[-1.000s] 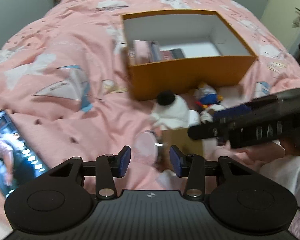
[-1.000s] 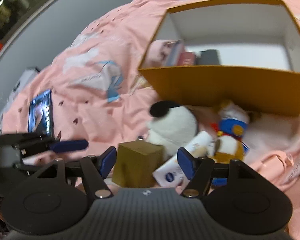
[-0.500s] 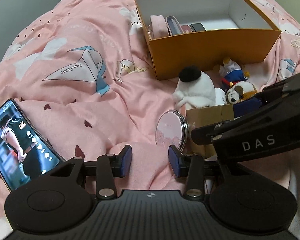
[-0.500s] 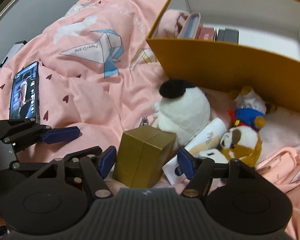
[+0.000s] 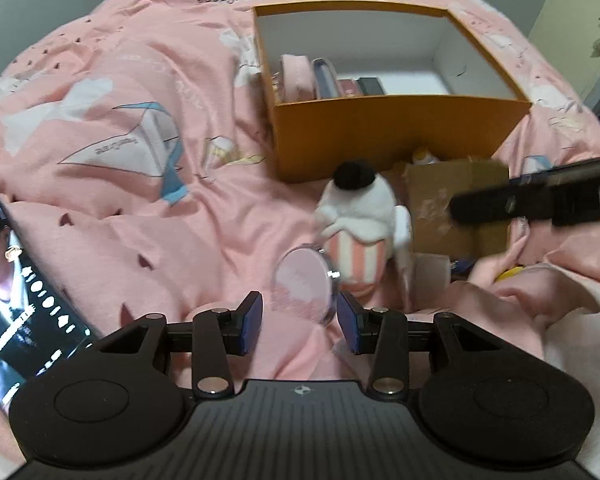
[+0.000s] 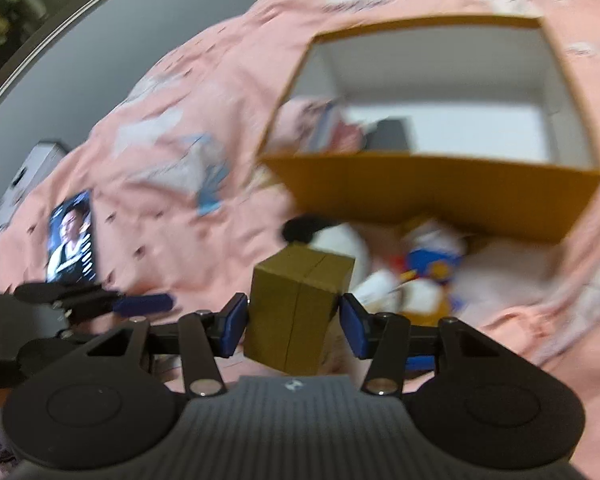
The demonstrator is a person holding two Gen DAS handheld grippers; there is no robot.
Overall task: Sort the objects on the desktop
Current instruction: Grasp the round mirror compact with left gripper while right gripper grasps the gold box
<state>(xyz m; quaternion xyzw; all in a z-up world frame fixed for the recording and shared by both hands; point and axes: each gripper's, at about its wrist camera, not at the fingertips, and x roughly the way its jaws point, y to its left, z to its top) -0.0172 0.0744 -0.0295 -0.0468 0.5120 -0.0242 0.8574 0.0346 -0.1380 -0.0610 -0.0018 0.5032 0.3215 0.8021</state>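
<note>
Left wrist view: the left gripper [image 5: 299, 322] hangs low over a pink bedspread [image 5: 148, 216], its blue-padded jaws spread apart with nothing clamped. Just ahead of the gap stands a round pink compact [image 5: 303, 287], on edge and leaning against a white plush toy [image 5: 358, 216] with a black tuft and a striped pink body. Beyond the toy sits an orange box [image 5: 396, 138], open at the top and white inside; along its left wall stand a pink case and some flat dark items. To the right of the toy a brown cardboard carton [image 5: 452, 204] shows behind the dark, blurred right gripper [image 5: 540, 200]. The bedspread print reads "PaperCrane", legible mirrored near the top. A phone [image 5: 16, 300] lies at the left edge, its screen lit with a video.

Right wrist view: heavily blurred. The right gripper [image 6: 294, 322] has the brown cardboard carton [image 6: 298, 312] between its blue pads; slight gaps seem to show at both sides, so whether it grips cannot be told. Behind lie the white plush toy [image 6: 340, 244], a blue-and-white toy [image 6: 432, 256] and the orange box [image 6: 432, 196]. The left gripper [image 6: 144, 304] appears at left, near the phone [image 6: 72, 236].
</note>
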